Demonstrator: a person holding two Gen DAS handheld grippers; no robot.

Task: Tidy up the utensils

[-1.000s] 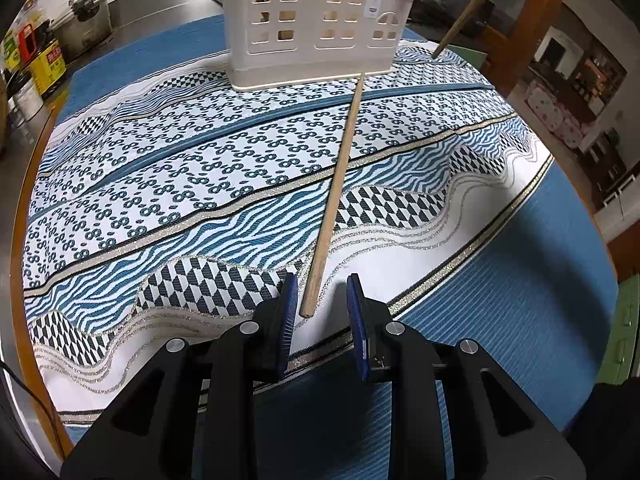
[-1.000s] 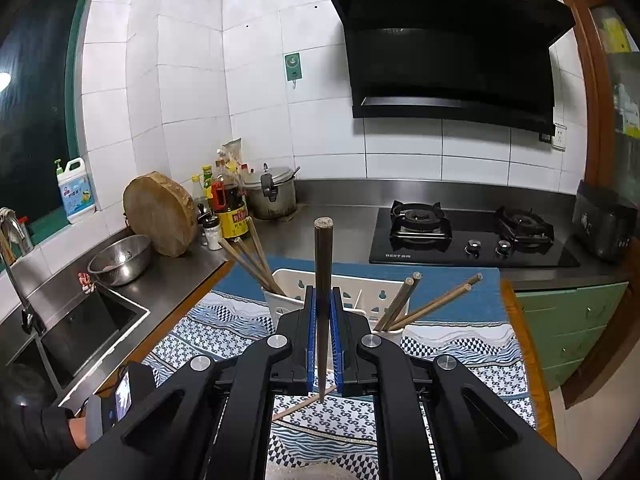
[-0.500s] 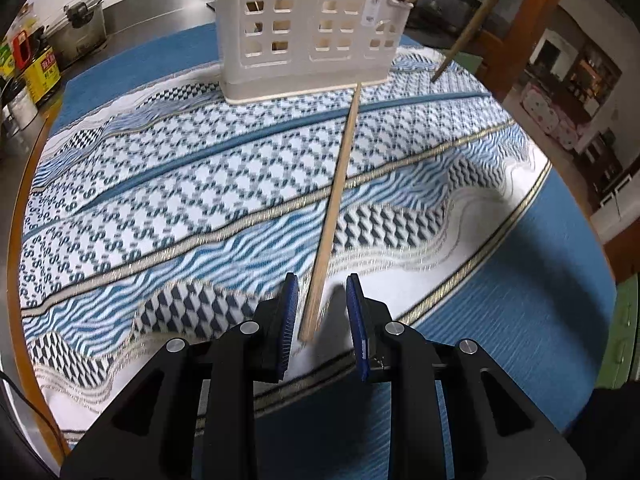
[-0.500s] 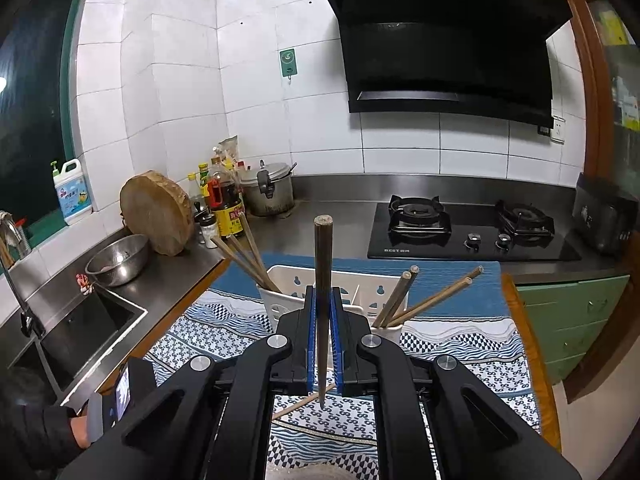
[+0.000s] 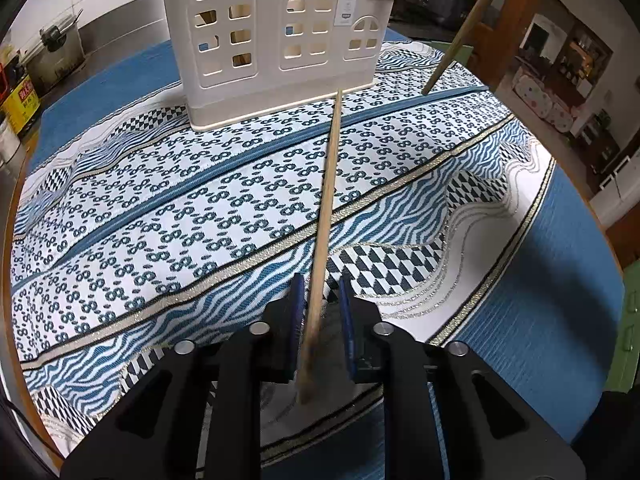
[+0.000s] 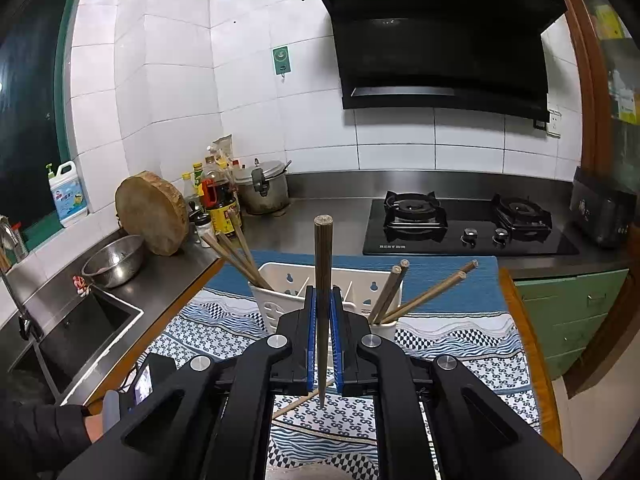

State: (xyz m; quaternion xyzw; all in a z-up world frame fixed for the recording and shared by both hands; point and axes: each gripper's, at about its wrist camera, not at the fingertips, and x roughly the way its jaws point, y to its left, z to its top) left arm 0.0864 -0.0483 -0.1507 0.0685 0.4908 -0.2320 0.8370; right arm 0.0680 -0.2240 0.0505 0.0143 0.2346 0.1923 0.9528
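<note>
left wrist view, from left to right: condiment containers (image 5: 18, 96) at the far left edge on the steel counter; a patterned blue-and-white cloth (image 5: 180, 184) covering the round table; a cream utensil caddy (image 5: 276, 36) with arched cut-outs standing upright on the cloth at the far side. a light wooden chopstick (image 5: 326, 208) lies flat on the cloth, its far tip just beside the caddy's base, its near end passing between the blue pads of the left gripper (image 5: 322, 320). the jaws stand apart with a clear gap on each side of the stick; whether either pad touches it cannot be told. to the right, a dark chopstick tip (image 5: 456, 40) hangs in the air above the cloth, apart from the caddy.

right wrist view, from left to right: a steel sink (image 6: 68, 336), a metal bowl (image 6: 114, 256), a round wooden chopping block (image 6: 152, 212) leaning on the wall, bottles (image 6: 216, 200) and a pot (image 6: 266, 186). the right gripper (image 6: 323, 344) is closed tight on a dark chopstick (image 6: 323, 280), held upright, thick end up, thin tip below the pads. behind it the caddy (image 6: 280, 276) holds chopsticks at its left corner (image 6: 236, 256) and in its right end cup (image 6: 416, 292). the light chopstick (image 6: 300, 402) lies on the cloth below. a gas hob (image 6: 468, 226) sits at right.
</note>
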